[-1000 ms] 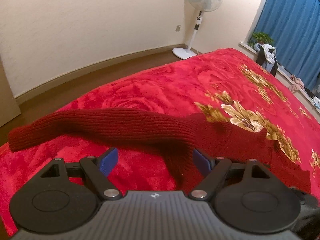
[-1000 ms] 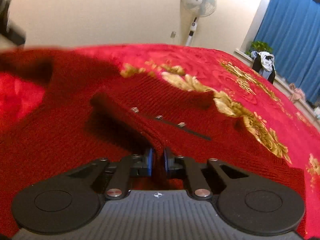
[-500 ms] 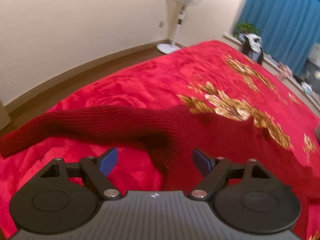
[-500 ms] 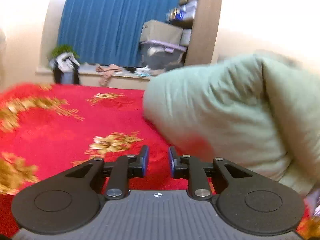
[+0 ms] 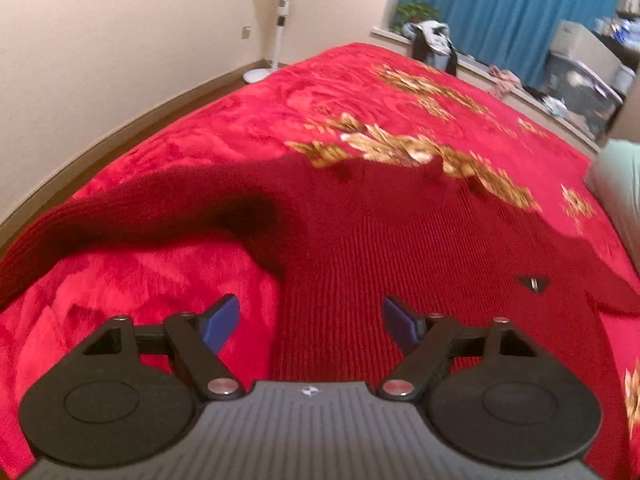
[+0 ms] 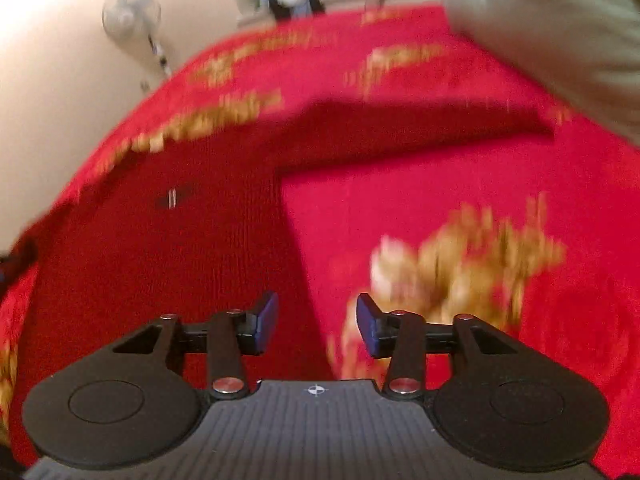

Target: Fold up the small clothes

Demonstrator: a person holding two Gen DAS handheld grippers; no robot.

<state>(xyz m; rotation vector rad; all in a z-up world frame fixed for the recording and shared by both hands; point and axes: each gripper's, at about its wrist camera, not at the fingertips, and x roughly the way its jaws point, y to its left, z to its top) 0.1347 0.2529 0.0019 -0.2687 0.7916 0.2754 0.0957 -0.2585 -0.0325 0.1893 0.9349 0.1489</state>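
A dark red knitted cardigan lies spread on the red floral blanket. In the left wrist view its left sleeve stretches off to the left. My left gripper is open and empty, just above the cardigan's left side edge. In the right wrist view the cardigan body fills the left and its right sleeve runs out to the right. My right gripper is open and empty, over the cardigan's right side edge. This view is motion-blurred.
A pale green pillow sits at the bed's right end, also in the left wrist view. A standing fan and bare floor are beyond the far edge. Clothes and boxes line the blue-curtained window.
My right gripper let go of the cardigan's front edge, opened, and swung from the pillow side back over the cardigan's right edge. My left gripper moved right, over the cardigan's body, staying open.
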